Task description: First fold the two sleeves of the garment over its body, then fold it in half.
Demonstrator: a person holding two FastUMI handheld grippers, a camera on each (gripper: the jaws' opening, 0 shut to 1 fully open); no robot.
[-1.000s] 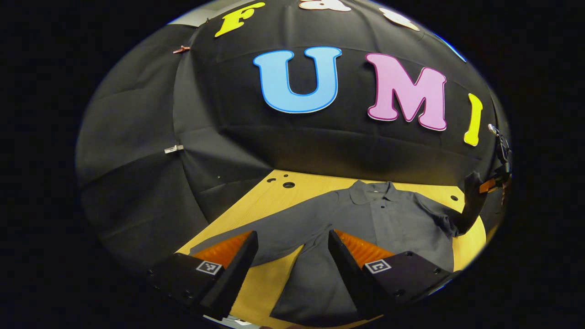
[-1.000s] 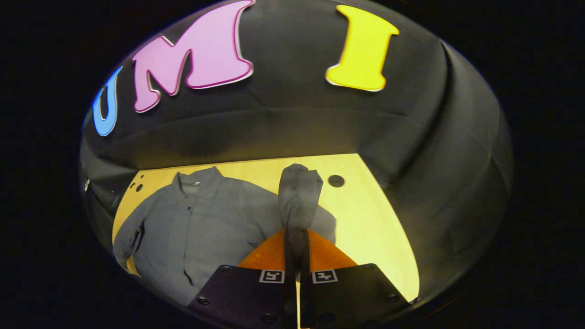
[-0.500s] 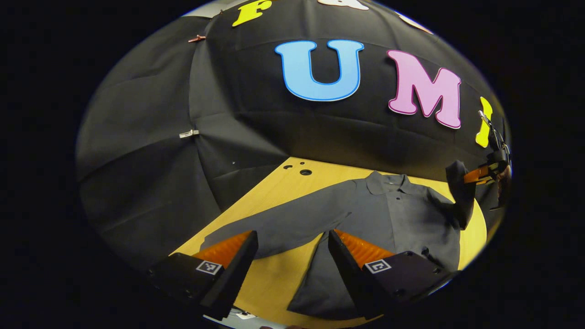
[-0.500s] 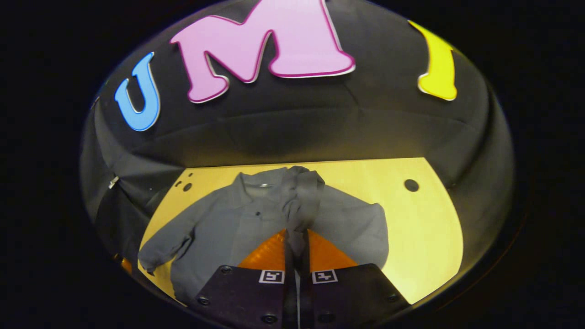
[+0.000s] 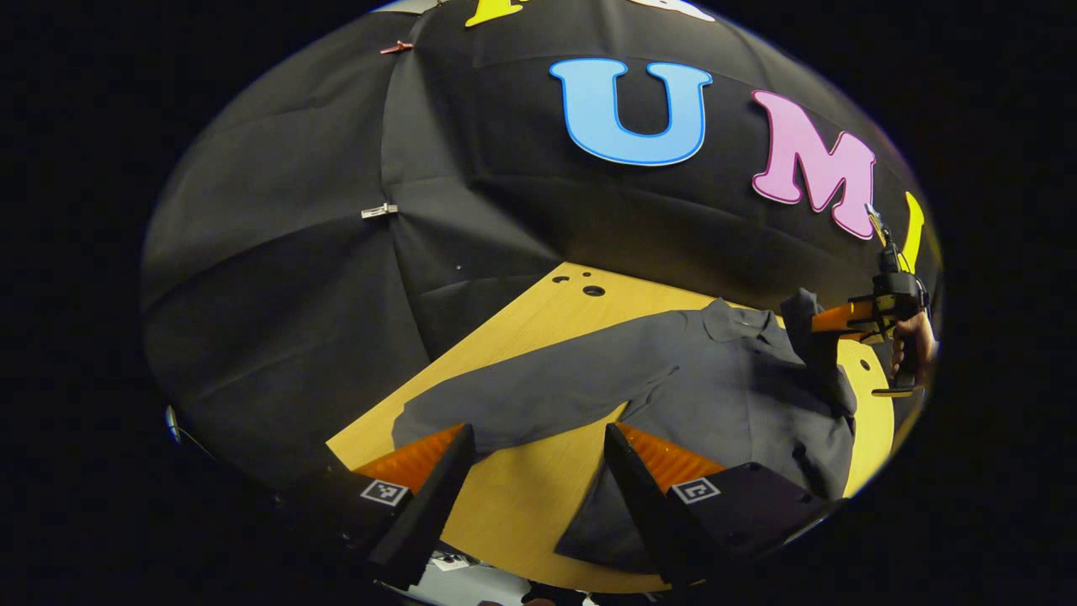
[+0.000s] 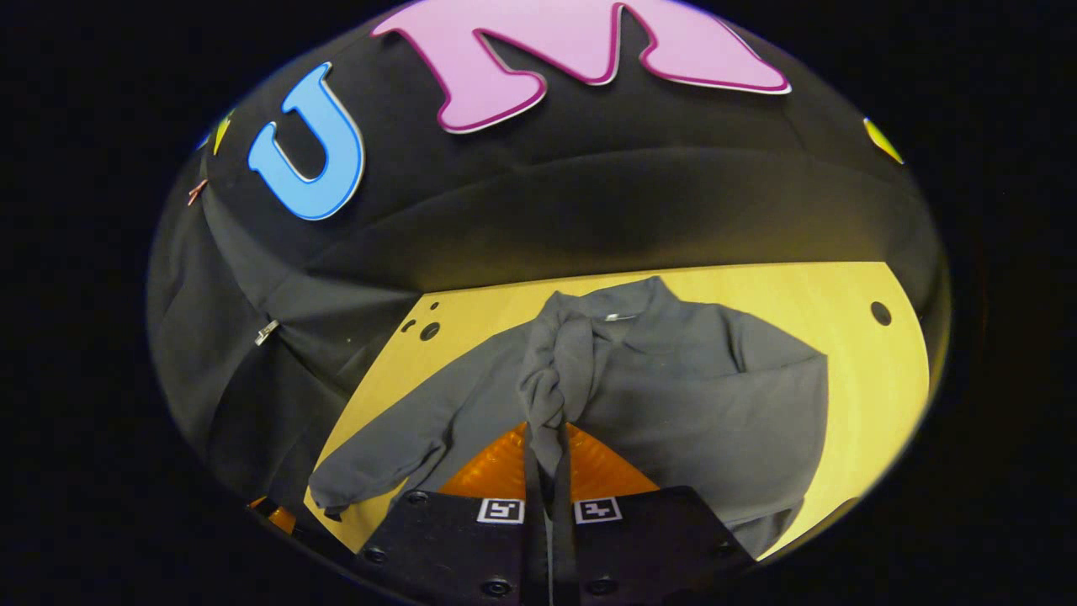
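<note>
In the left gripper view the left gripper (image 5: 538, 471) sits nearest, its two fingers spread wide apart with bare wooden table (image 5: 513, 505) between them and nothing held. Just beyond the fingertips lies the end of the garment's left sleeve (image 5: 538, 400), stretched out flat across the table toward the near edge, apart from the fingers. Past it the grey garment (image 5: 740, 404) is spread on the table, collar toward the booth's black wall, its hem running down behind the gripper's right-hand finger. Farther off, at the right rim of this view, the right gripper (image 5: 829, 320) shows in a person's hand (image 5: 913, 345), lifted above the shirt's far shoulder with a bunch of grey cloth hanging from it. In the right gripper view the right gripper (image 6: 547, 454) has its fingers drawn together on the garment's right sleeve (image 6: 559, 379), whose bunched end rises from between them and stands over the chest of the garment (image 6: 698, 396), near the collar. Whether both pads truly press the cloth is likely but hard to confirm, since the fold hides the contact. Beyond, the table (image 6: 867, 370) ends against the wall, with small round holes (image 6: 429, 330) near its far corner.
</note>
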